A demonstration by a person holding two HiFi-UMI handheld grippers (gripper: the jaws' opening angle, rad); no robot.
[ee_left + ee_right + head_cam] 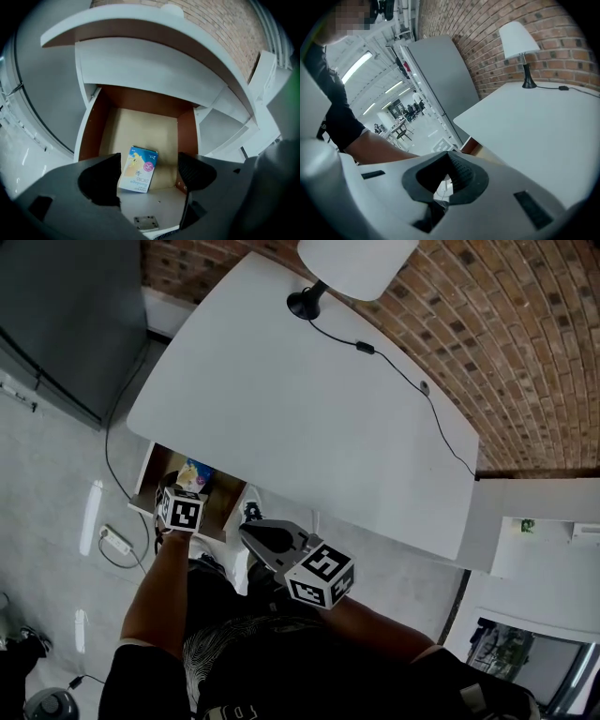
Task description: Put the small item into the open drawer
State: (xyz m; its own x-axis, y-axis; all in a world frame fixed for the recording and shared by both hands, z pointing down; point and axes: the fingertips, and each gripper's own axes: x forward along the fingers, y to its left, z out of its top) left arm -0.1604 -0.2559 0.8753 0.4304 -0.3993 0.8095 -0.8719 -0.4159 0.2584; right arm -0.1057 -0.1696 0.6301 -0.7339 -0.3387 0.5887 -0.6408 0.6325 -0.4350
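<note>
The small item is a blue and white box (138,169) lying flat on the floor of the open drawer (91,131), near its front. From above, the box (194,474) shows in the brown-sided drawer (148,474) under the table's near left corner. My left gripper (150,164) hovers over the drawer front, open, with its jaws wide apart and holding nothing; the box lies below them. That same left gripper (183,501) shows in the head view. My right gripper (251,531) hangs right of the drawer, below the table edge, shut and empty, its pads (459,171) meeting at the tips.
The white table (300,409) carries a lamp (352,268) with a black cable (403,371) along the brick wall. A grey cabinet (66,315) stands at left, a white side unit (544,531) at right. A power strip (117,540) lies on the floor.
</note>
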